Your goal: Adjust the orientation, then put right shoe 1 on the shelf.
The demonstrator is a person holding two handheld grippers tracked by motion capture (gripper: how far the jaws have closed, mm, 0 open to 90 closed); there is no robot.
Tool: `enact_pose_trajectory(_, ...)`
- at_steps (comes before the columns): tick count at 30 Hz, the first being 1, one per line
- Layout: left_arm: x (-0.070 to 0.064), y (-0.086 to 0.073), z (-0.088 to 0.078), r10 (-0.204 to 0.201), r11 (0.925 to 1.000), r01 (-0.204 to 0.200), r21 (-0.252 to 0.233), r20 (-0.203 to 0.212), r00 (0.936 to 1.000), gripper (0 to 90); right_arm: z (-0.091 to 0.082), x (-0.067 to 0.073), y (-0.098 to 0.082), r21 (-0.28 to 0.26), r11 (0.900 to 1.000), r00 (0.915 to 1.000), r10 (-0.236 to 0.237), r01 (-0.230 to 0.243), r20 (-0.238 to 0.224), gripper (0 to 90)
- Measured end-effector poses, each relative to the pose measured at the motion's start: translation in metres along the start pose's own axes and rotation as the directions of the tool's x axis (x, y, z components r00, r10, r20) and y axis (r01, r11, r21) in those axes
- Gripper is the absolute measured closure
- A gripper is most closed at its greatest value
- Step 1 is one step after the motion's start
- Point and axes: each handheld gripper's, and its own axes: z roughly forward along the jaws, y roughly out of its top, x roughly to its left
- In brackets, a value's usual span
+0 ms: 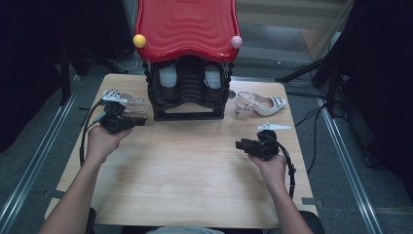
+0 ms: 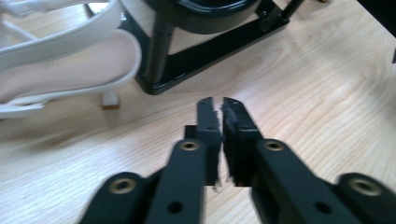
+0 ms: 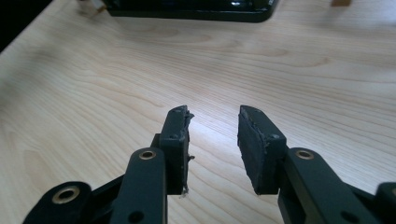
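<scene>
A black shoe rack [image 1: 187, 113] with a red wavy top [image 1: 187, 24] stands at the back of the wooden table [image 1: 195, 170], with a pair of dark shoes [image 1: 169, 78] inside. A white strappy sandal [image 1: 127, 101] lies to the left of the rack, and in the left gripper view the sandal [image 2: 60, 60] shows at upper left. My left gripper [image 1: 142, 120] is beside the sandal, pointing at the rack's base [image 2: 210, 51]. In its own view the left gripper [image 2: 219, 105] is shut with nothing in it. My right gripper [image 1: 238, 144] hovers over bare wood at the right, and in its own view that gripper [image 3: 212, 116] is open and empty.
A white heeled shoe [image 1: 260, 103] lies to the right of the rack. A small flat white piece [image 1: 274, 126] rests just beyond my right hand. Yellow [image 1: 140, 40] and pink [image 1: 236, 41] balls cap the rack's top corners. Dark stands and cables surround the table.
</scene>
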Motion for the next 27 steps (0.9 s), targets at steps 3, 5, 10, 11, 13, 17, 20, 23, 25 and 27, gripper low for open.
enact_pose_trajectory(3, 0.004, 0.001, 0.000, -0.017, 0.9998, 0.016, -0.013, -0.010, 0.9998, 90.0, 0.002, -0.002, -0.001, 0.014, 1.000, 1.0000, 0.009, -0.009, 0.003, 65.7)
enact_pose_trajectory(5, 0.007, 0.002, -0.001, -0.034, 0.9990, 0.033, -0.030, -0.029, 0.9990, 90.0, 0.003, -0.002, -0.001, 0.017, 1.000, 1.0000, 0.002, -0.002, 0.002, 65.3)
enact_pose_trajectory(10, 0.021, 0.010, -0.005, -0.069, 0.9966, 0.067, -0.049, -0.051, 0.9963, 90.0, 0.001, -0.003, -0.003, 0.004, 1.000, 0.9998, 0.020, -0.020, 0.005, 63.5)
enact_pose_trajectory(11, 0.024, 0.013, -0.006, -0.074, 0.9958, 0.071, -0.058, -0.055, 0.9957, 90.0, 0.001, -0.003, -0.003, 0.008, 1.000, 0.9998, 0.019, -0.019, 0.008, 63.5)
enact_pose_trajectory(13, 0.031, 0.018, -0.007, -0.083, 0.9949, 0.078, -0.063, -0.076, 0.9936, 90.0, 0.000, -0.003, -0.003, 0.006, 1.000, 0.9998, 0.020, -0.020, 0.008, 63.5)
enact_pose_trajectory(17, 0.044, 0.031, -0.006, -0.095, 0.9943, 0.089, -0.058, -0.105, 0.9900, 90.0, 0.000, -0.006, -0.002, -0.004, 1.000, 0.9995, 0.031, -0.031, 0.007, 63.2)
enact_pose_trajectory(20, 0.052, 0.038, -0.004, -0.104, 0.9931, 0.095, -0.069, -0.136, 0.9852, 90.0, -0.001, -0.007, -0.002, -0.008, 0.999, 0.9992, 0.041, -0.041, 0.005, 63.2)
enact_pose_trajectory(23, 0.061, 0.044, 0.000, -0.115, 0.9927, 0.107, -0.055, -0.157, 0.9809, 90.0, -0.001, -0.007, -0.002, -0.008, 0.999, 0.9992, 0.040, -0.040, -0.001, 64.0)
enact_pose_trajectory(25, 0.067, 0.046, 0.003, -0.124, 0.9917, 0.117, -0.054, -0.171, 0.9775, 90.0, 0.000, -0.006, -0.003, -0.002, 0.999, 0.9993, 0.038, -0.038, -0.003, 64.0)
enact_pose_trajectory(27, 0.072, 0.049, 0.005, -0.126, 0.9915, 0.117, -0.056, -0.187, 0.9743, 90.0, 0.001, -0.006, -0.003, -0.001, 0.999, 0.9993, 0.036, -0.036, -0.002, 63.8)
